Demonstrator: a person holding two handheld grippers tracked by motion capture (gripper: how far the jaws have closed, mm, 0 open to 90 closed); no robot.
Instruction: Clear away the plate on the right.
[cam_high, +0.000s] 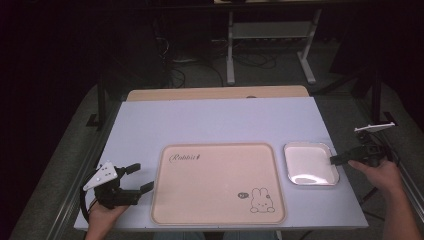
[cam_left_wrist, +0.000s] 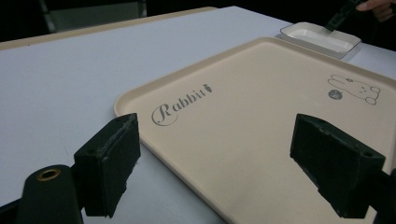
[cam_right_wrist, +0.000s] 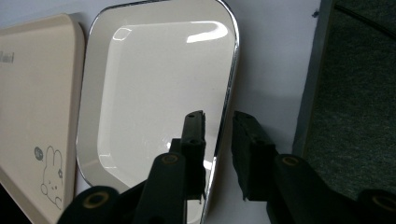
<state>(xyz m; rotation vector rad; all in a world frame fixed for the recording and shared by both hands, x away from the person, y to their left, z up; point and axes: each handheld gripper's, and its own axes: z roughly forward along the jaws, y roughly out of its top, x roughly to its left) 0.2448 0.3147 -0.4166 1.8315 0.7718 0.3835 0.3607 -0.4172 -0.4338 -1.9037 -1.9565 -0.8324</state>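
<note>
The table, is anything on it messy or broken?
No, nothing stands out. The beige tray lies flat and square on the table, and the small white dish sits beside it, empty and whole. The right gripper straddles the dish's rim, jaws apart.

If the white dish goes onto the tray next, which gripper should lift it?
The right gripper, probably. Its fingers already straddle the near rim of the white dish, one inside and one outside. The left gripper sits open at the far side of the tray, away from the dish.
</note>
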